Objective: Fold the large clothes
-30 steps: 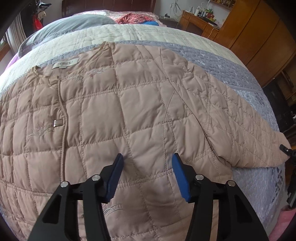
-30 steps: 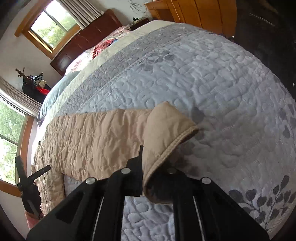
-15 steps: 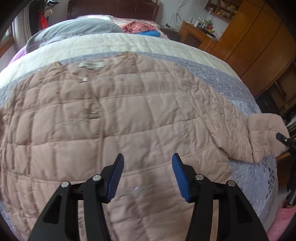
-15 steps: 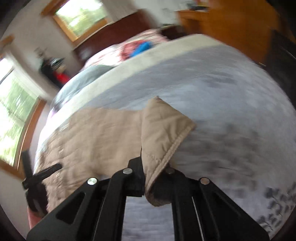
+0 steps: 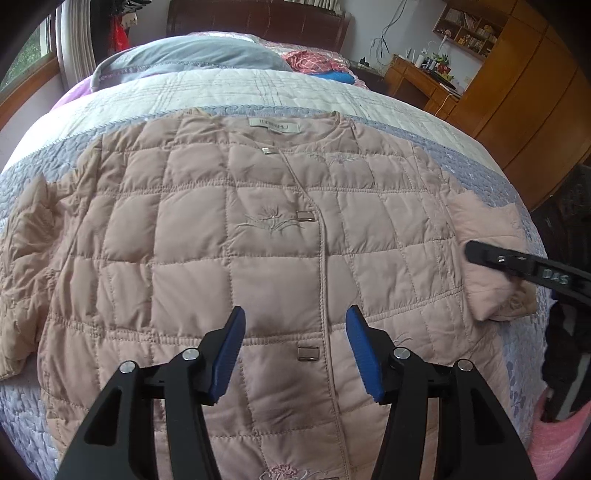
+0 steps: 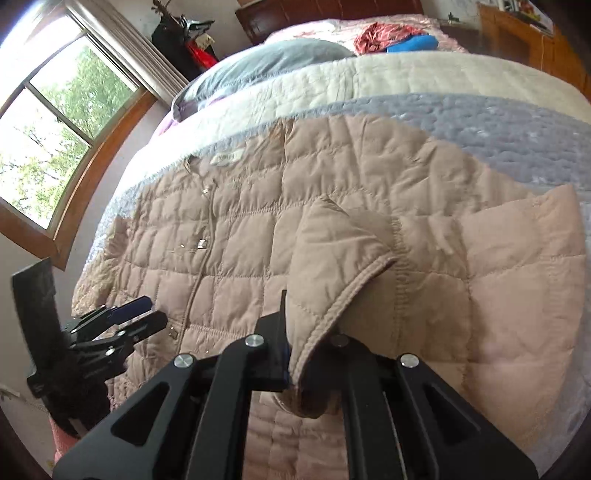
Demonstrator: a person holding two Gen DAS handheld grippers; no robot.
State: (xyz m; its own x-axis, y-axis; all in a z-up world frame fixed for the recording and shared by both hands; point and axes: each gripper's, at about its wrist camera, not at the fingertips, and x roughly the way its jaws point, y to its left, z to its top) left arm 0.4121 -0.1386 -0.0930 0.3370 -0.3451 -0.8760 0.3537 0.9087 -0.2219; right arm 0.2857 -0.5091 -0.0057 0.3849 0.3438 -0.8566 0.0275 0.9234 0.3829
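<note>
The right tool, clamped on the sleeve cuff, has carried it from 3 o'clock onto the jacket lying on the bed, starting fold 1; the left tool hovers half-open, empty.

A home bedroom: quilted bedspread across the frame's middle, grey pillow and dark wooden headboard at top, wooden desk and wardrobe upper right, curtained window upper left.
</note>
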